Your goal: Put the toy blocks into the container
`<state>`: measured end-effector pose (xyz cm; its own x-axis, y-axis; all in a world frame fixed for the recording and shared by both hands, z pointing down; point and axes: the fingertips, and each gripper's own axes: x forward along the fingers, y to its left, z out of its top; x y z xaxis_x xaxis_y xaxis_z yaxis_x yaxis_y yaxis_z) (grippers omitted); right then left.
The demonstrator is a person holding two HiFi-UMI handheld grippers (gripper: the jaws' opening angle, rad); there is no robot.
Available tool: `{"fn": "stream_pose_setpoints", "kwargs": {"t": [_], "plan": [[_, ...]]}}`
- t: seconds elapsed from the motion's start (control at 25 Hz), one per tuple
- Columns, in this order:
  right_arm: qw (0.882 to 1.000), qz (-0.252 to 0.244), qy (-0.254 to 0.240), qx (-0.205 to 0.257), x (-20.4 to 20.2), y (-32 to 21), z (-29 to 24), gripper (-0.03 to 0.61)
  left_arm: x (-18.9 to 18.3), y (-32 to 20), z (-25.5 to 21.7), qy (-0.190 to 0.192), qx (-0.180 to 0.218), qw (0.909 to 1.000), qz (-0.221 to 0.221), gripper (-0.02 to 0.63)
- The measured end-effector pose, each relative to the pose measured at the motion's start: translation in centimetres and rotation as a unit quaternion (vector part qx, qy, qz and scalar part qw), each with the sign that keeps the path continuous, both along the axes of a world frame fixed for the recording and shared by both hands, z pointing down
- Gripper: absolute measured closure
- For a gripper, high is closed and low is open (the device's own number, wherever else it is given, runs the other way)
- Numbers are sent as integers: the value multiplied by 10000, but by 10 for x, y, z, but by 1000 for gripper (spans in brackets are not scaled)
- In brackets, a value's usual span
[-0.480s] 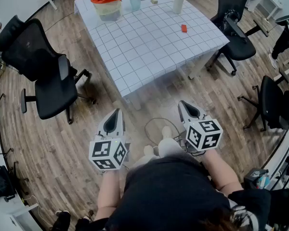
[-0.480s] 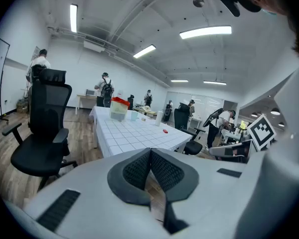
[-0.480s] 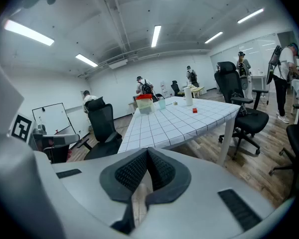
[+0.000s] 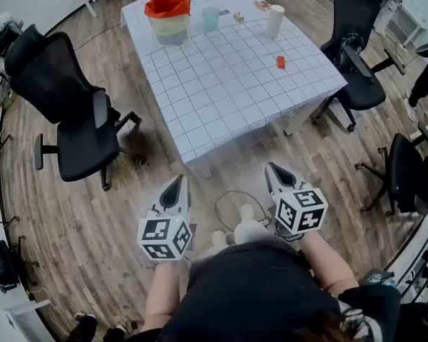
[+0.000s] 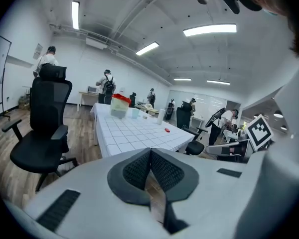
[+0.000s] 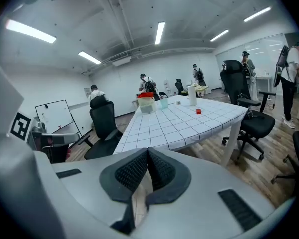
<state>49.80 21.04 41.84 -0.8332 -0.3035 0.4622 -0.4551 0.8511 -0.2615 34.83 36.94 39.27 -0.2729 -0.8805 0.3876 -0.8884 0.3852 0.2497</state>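
Observation:
A red toy block [image 4: 280,62] lies on the white gridded table [image 4: 221,84] near its right side, seen small in the left gripper view [image 5: 167,130] and the right gripper view [image 6: 198,111]. A clear container with a red lid [image 4: 167,14] stands at the table's far left corner, also in the right gripper view [image 6: 146,102]. My left gripper [image 4: 175,188] and right gripper [image 4: 277,174] hang over the wooden floor in front of the table, well short of it. Both are shut with nothing between the pads [image 5: 150,166].
On the table also stand a pale blue cup [image 4: 211,17], a white cylinder [image 4: 274,20] and a small beige piece [image 4: 237,17]. Black office chairs stand at the left [image 4: 71,112] and right [image 4: 357,55]. People stand far off in the room.
The view has shifted slightly, so the table sits a little nearer and to the right. Both grippers stay shut in about the same place.

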Motion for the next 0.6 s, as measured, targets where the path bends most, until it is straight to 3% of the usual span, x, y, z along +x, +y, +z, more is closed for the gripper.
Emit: {"fn": "stream_pose_setpoints", "kwargs": {"t": [0.6], "plan": [[9964,-826,6,-212,-42,-55,8,541,-19,-67,7,36,-282,9990,-340,588]]}}
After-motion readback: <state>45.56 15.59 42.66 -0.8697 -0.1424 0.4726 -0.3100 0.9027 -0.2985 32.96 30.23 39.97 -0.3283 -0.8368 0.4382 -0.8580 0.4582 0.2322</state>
